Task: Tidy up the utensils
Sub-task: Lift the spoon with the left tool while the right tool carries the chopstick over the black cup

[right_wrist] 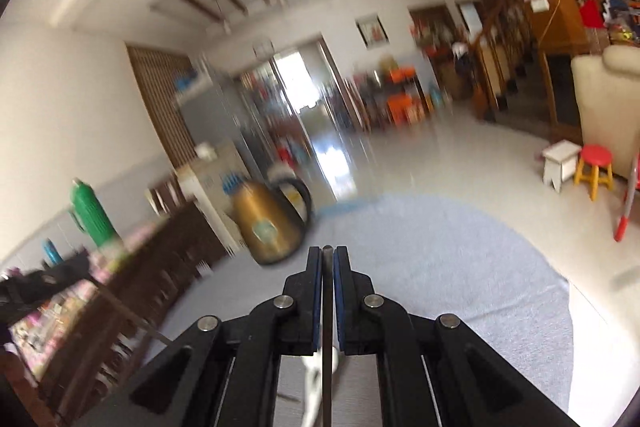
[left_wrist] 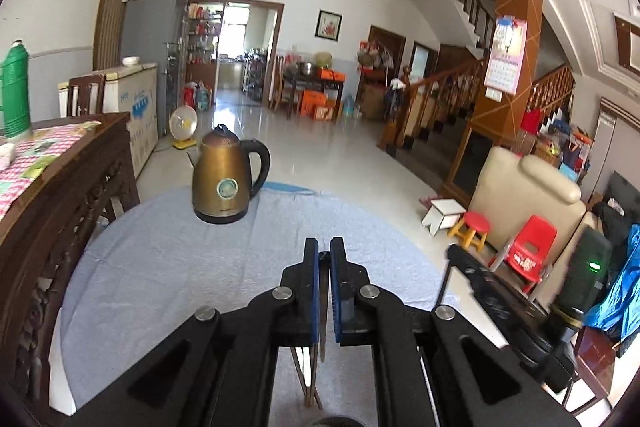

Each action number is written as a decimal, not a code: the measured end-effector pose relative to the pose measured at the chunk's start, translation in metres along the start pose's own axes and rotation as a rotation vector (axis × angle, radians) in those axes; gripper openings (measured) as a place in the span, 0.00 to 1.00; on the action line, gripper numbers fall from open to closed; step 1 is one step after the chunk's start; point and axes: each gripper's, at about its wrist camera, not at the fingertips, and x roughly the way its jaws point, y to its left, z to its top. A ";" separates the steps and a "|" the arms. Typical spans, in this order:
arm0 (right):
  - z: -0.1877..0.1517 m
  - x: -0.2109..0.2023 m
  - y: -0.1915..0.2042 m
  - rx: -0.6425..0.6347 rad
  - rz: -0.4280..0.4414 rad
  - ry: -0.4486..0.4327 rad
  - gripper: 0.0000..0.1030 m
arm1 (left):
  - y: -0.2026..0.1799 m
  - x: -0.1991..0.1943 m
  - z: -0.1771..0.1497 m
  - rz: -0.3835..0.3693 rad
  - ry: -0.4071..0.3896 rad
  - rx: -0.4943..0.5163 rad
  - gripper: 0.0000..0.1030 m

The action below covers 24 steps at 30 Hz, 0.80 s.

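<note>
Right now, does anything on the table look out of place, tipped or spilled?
Nothing stands out. The brass kettle stands upright on the blue cloth, with no spill visible around it. Each tool is shut on a thin utensil: left tool, right tool. The right wrist view is blurred, so small details there are unclear.

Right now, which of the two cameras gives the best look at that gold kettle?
The left wrist view: the kettle stands sharp and whole on the blue-grey cloth, lid, black handle and round badge plain. The right wrist view shows it too, but tilted and smeared by blur.
</note>
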 end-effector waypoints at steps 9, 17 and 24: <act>0.006 -0.062 0.060 0.019 0.059 -0.213 0.06 | -0.005 -0.056 -0.014 0.008 -0.056 -0.017 0.05; -0.032 -0.051 0.089 -0.046 0.006 -0.210 0.06 | 0.002 -0.072 -0.041 -0.005 -0.004 -0.069 0.05; -0.060 -0.040 0.086 -0.073 -0.029 -0.149 0.06 | 0.016 -0.075 -0.061 0.001 0.050 -0.128 0.05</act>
